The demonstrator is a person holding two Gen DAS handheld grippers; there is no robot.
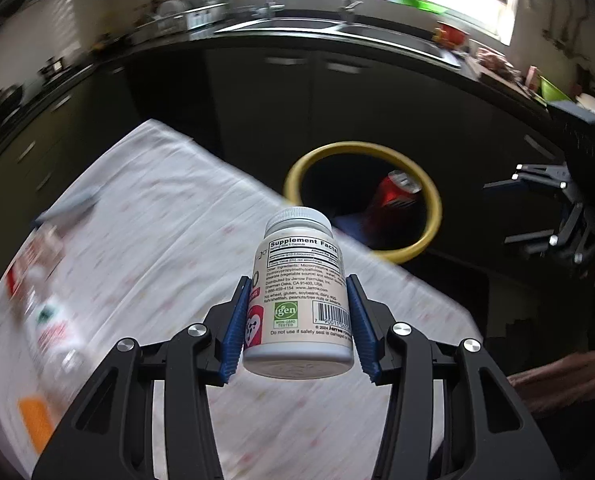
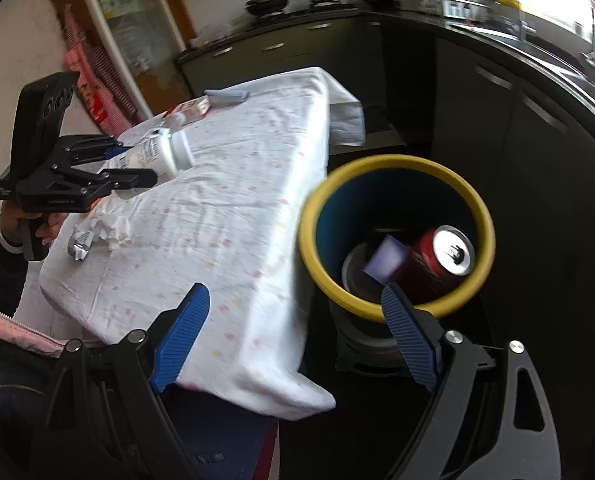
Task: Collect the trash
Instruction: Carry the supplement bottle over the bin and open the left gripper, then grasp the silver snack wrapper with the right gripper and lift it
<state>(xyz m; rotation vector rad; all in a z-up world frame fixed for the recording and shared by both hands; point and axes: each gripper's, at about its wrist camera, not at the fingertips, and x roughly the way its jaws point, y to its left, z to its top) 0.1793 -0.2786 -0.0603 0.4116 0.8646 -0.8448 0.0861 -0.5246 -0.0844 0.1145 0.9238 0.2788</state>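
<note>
A white plastic supplement bottle with a grey cap sat upright between the blue ribbed pads of the left gripper, which clamped its sides above a white speckled tablecloth. Ahead of that gripper and slightly right stood a yellow-rimmed round bin holding a red drink can.

From the right wrist, the right gripper stood wide open and empty; the bin lay just beyond its right finger, the can inside. Far left, the left gripper held the bottle over the tablecloth.
</note>
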